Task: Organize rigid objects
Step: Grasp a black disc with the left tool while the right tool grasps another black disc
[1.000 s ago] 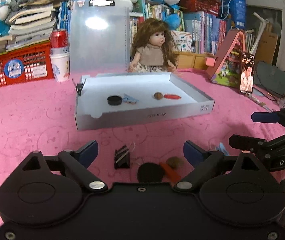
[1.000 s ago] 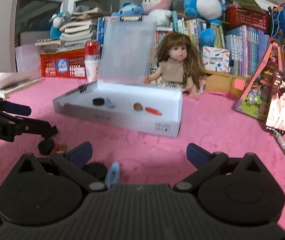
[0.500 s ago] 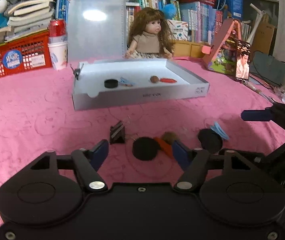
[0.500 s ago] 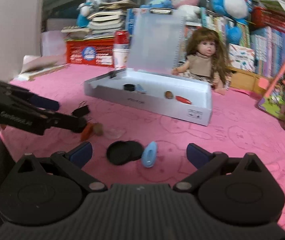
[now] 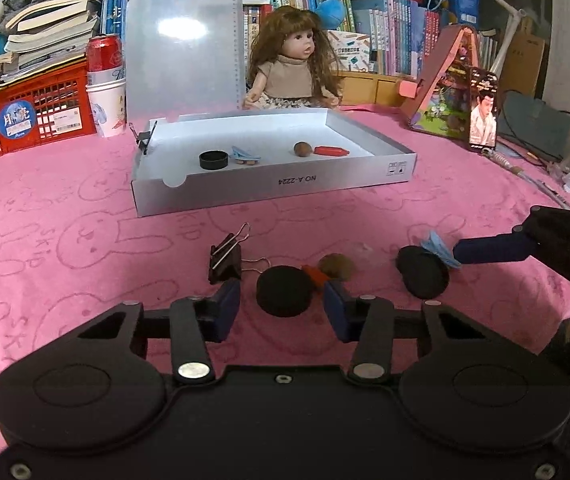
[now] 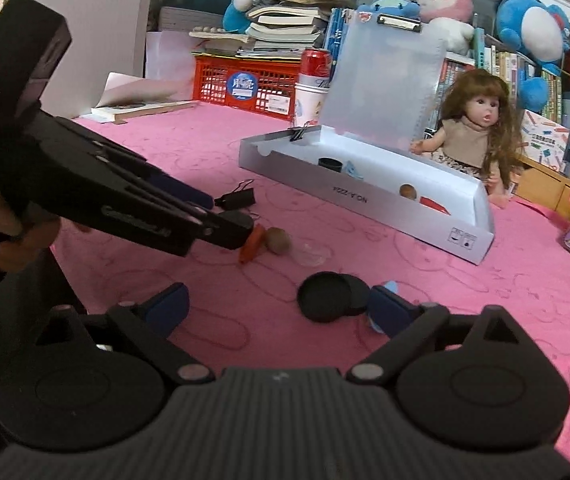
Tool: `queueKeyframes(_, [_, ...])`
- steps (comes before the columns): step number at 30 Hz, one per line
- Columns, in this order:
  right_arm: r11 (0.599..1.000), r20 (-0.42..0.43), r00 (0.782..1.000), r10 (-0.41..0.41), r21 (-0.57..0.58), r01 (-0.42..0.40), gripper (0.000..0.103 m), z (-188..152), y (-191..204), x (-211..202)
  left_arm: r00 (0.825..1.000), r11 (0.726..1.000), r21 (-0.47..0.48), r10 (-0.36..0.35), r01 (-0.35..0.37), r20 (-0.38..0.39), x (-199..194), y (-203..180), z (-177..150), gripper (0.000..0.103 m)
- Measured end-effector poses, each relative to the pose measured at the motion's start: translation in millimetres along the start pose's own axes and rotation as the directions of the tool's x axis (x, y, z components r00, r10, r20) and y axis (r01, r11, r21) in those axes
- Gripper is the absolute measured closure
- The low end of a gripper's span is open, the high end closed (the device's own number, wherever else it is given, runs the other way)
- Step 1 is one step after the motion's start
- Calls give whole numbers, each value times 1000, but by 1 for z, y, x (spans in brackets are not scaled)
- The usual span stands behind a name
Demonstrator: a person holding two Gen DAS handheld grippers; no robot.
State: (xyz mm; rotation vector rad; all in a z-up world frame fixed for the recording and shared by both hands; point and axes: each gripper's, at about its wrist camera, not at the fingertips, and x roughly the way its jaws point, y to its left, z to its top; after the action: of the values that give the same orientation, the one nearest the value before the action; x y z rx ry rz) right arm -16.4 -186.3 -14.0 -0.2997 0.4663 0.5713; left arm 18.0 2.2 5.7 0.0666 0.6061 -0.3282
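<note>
On the pink cloth lie a black round lid (image 5: 283, 290), an orange piece (image 5: 315, 275), a brown nut (image 5: 337, 266), a black binder clip (image 5: 225, 262), a second black lid (image 5: 423, 271) and a light blue clip (image 5: 439, 249). My left gripper (image 5: 281, 305) is open, its fingers either side of the first lid. My right gripper (image 6: 281, 307) is open just before the second lid (image 6: 331, 297), the blue clip (image 6: 389, 287) beside its right finger. The white tray (image 5: 273, 184) behind holds matching items.
A doll (image 5: 295, 66) sits behind the tray, with a clear clipboard (image 5: 183, 48) upright. A red crate (image 5: 25, 108), a can on cups (image 5: 105, 84), books and plush toys line the back. A phone (image 5: 483, 110) and cables lie right.
My left gripper has narrowed and dropped toward the black lid. My right gripper has swung left toward the second lid and blue clip.
</note>
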Motion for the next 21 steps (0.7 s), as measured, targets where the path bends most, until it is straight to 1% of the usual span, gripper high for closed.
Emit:
queueKeyframes(2, [1000, -1, 1000, 0, -4, 0, 10, 0, 1, 1, 1000, 1000, -6, -3, 3, -6, 3, 1, 0, 62])
queueKeyframes(5, [1000, -2, 1000, -6, 0, 6, 17, 0, 0, 3, 1000, 1000, 0, 1, -1, -3, 5, 1, 0, 64])
queueKeyframes(10, [999, -9, 999, -41, 26, 41, 34, 0, -6, 7, 1000, 1000, 10, 5, -5, -1, 6, 1, 0, 69])
queueKeyframes(17, [997, -9, 997, -71, 17, 71, 42, 0, -10, 8, 1000, 1000, 16, 6, -6, 2, 7, 1, 0, 69])
queueKeyframes(18, [997, -10, 997, -75, 17, 75, 46, 0, -11, 8, 1000, 1000, 14, 6, -6, 1, 7, 1, 0, 69])
queueKeyframes(19, [997, -10, 997, -79, 17, 79, 52, 0, -11, 8, 1000, 1000, 15, 7, -7, 2, 7, 1, 1, 69])
queueKeyframes(21, [996, -14, 996, -88, 24, 88, 57, 0, -13, 8, 1000, 1000, 15, 9, -9, 2, 8, 1, 2, 69])
